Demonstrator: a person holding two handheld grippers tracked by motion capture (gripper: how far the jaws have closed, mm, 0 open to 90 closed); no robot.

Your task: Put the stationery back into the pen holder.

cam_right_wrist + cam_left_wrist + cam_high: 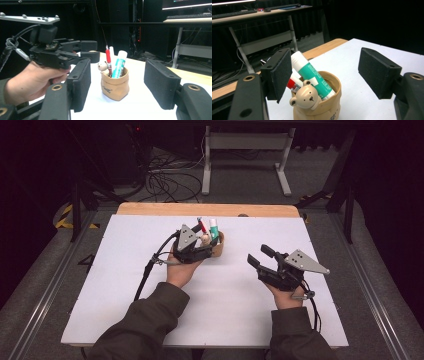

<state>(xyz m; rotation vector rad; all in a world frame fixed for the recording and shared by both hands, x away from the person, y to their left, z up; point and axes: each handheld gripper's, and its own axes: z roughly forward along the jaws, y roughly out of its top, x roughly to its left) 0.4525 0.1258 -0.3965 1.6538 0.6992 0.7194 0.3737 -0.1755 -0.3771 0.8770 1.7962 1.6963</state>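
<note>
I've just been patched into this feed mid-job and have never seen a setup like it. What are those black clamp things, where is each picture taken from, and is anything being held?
A person sits at a white table with a hand-held gripper in each hand: two padded black jaws worked by hand. The wide picture comes from a camera above the table; the other two ride on the grippers and look out between their own jaws.

The left hand-held gripper hovers at a small tan pouch holding a teal glue stick, a red pen and a bear-topped item. Its jaws stand apart, gripping nothing. The right hand-held gripper waits to the side, open and empty.
</note>
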